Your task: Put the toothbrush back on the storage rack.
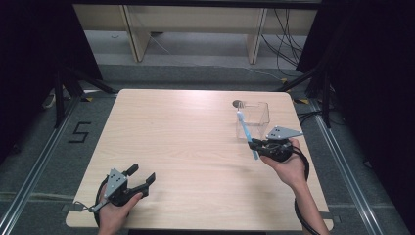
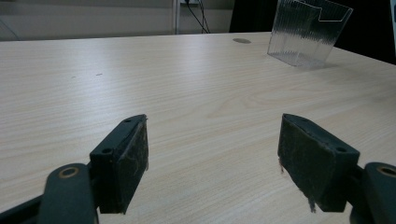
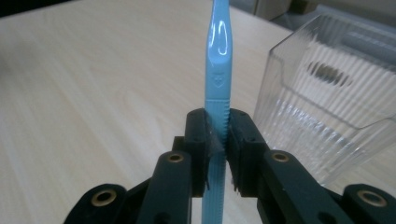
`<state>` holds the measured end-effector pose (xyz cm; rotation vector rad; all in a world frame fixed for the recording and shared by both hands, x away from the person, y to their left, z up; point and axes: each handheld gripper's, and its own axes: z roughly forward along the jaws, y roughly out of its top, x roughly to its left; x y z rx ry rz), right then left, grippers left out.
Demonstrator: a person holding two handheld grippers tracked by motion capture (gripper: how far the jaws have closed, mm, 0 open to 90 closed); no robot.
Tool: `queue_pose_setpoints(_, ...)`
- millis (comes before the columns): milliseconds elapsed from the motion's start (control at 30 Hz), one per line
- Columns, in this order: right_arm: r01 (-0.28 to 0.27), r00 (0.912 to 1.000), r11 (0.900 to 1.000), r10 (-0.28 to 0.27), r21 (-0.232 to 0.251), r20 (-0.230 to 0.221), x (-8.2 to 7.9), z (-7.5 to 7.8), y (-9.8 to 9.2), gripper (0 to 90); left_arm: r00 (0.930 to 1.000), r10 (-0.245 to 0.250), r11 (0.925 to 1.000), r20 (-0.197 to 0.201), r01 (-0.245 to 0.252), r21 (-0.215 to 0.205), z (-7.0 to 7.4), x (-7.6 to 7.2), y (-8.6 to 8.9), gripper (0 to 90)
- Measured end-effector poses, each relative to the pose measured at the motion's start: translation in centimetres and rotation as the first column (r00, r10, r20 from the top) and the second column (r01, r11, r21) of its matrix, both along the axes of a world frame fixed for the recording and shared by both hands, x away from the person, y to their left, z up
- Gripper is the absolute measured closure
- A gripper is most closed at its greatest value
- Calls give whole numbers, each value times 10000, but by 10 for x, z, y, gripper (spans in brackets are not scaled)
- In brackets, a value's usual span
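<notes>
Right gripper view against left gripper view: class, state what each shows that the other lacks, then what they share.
The right gripper view alone has the right gripper shut on a blue toothbrush, its handle clamped between the pads. The left gripper view alone has the left gripper with jaws wide apart, nothing between them, and a round dark disc on the tabletop. Both show the ribbed clear plastic container and the pale wooden table.
</notes>
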<state>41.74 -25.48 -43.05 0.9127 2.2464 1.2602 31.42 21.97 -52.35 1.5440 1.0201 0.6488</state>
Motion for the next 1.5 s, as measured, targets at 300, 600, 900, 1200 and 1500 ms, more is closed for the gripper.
queue_pose_setpoints(300,871,9929,9859,-977,1432,685,5,3,-4,794,10000,15,10000,-1,-15,-37,0,0,0,236)
queue_pose_setpoints(600,1605,9701,9537,-1999,2542,1374,8,5,-11,794,10000,7,10000,18,-7,-23,0,0,0,236)
queue_pose_setpoints(900,2448,9257,8991,-3281,3630,1882,20,11,-22,794,9999,82,10000,-144,-81,56,1,-1,1,234)
queue_pose_setpoints(1200,2900,8947,8787,-3896,3792,2185,30,15,-24,794,9999,77,10000,-146,-76,61,1,-1,1,234)
queue_pose_setpoints(1500,3076,8801,8611,-4192,4050,2229,36,20,-23,794,9999,68,10000,-135,-67,47,1,-1,2,233)
